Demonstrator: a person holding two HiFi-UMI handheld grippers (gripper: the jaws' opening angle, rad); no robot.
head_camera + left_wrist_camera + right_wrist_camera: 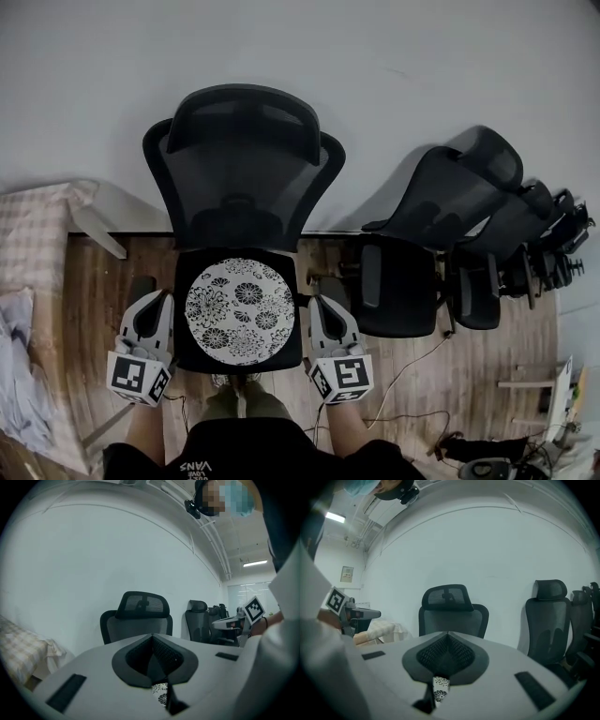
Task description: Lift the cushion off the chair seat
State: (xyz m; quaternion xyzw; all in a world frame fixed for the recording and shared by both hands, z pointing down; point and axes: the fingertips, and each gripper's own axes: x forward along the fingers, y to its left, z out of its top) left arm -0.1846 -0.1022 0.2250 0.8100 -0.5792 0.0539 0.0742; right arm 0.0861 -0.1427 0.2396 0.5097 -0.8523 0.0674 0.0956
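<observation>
A round white cushion (239, 310) with a black flower print lies flat on the seat of a black mesh office chair (242, 169). My left gripper (163, 299) hangs just off the seat's left edge, shut with nothing in it. My right gripper (314, 303) is at the seat's right edge, also shut and empty. Neither touches the cushion. In the left gripper view the jaws (151, 636) meet, and a sliver of the cushion (161, 695) shows below them. The right gripper view shows the same: closed jaws (448, 634) over a strip of cushion (439, 689).
Several more black office chairs (412, 272) stand in a row to the right against the white wall. A bed with checked cloth (33, 246) is at the left. Cables (412, 375) trail over the wooden floor at the right. The person's legs are in front of the seat.
</observation>
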